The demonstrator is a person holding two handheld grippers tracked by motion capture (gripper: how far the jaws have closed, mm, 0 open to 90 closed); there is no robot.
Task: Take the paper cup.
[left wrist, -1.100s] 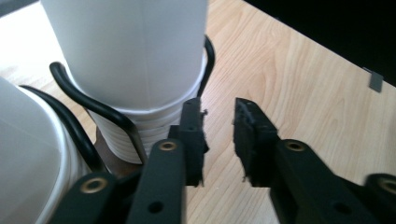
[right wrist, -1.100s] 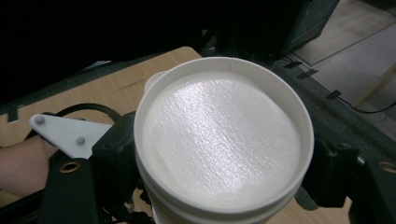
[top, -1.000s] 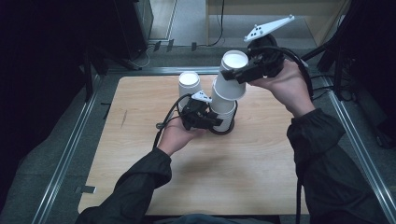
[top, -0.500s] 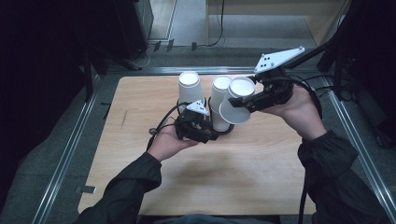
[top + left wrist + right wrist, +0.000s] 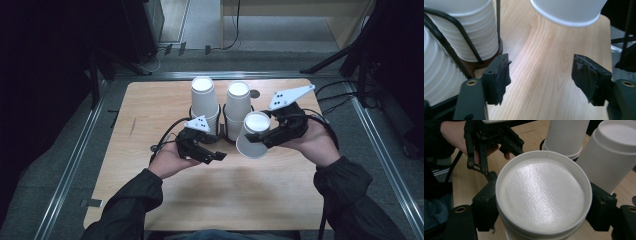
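Note:
Two stacks of upside-down white paper cups, a left stack [image 5: 204, 102] and a right stack [image 5: 238, 107], stand in a black wire holder [image 5: 222, 131] at the back middle of the wooden table [image 5: 150, 100]. My right gripper [image 5: 257, 139] is shut on a single upturned white cup [image 5: 253, 131], held low just in front and to the right of the stacks. In the right gripper view the cup's base [image 5: 541, 195] sits between both jaws. My left gripper [image 5: 212, 156] lies in front of the left stack. Its jaws have just been opening, and its fingers [image 5: 499, 75] have bare table between them.
The cup stack [image 5: 469, 30] and the holder's wire [image 5: 449, 35] stand close on the left in the left gripper view, with the held cup's rim [image 5: 569, 11] above. Metal rails [image 5: 75, 160] border the table. Bare wood [image 5: 240, 190] lies in front of both hands.
The right gripper has brought the single cup down from above the stacks to beside them. The left gripper has drawn back from the stack's base and its jaws have opened.

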